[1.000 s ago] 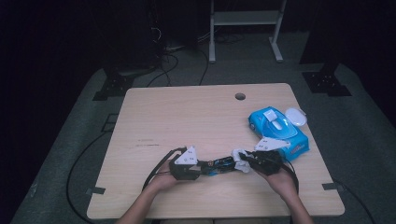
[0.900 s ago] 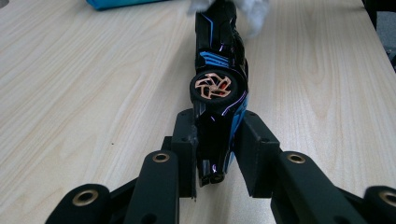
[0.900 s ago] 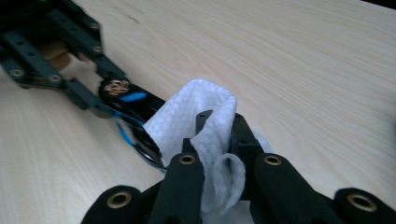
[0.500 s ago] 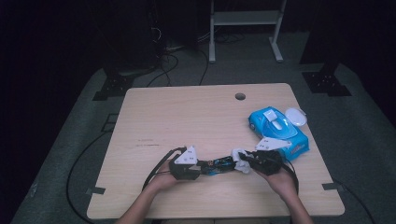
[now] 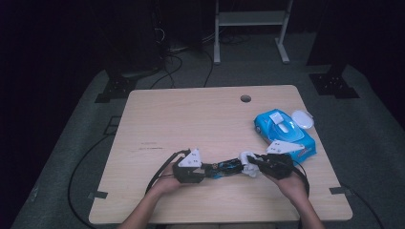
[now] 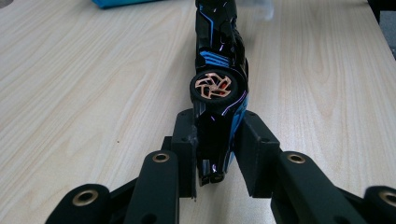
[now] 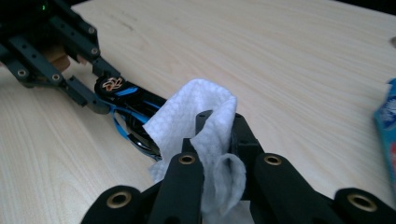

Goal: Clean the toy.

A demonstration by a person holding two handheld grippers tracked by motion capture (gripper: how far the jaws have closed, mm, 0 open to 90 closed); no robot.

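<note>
Lying on its side near the table's (image 5: 157,119) front edge, the black-and-blue toy car (image 6: 219,93) runs lengthwise between both hands. The left gripper (image 6: 217,154) clamps one end, just behind a wheel (image 6: 211,87). The right gripper (image 7: 215,140), closed on a folded white wipe (image 7: 196,112), meets the opposite end, so wiping strokes should travel along this axis toward the left gripper.

Toy car (image 6: 219,88): tail hidden between the left claw (image 6: 217,154) pads, nose cut off by the upper edge. White wipe (image 7: 205,126) covers the car's front ahead of the right claw (image 7: 215,140). Blue pack (image 7: 387,126): cropped, print illegible.
</note>
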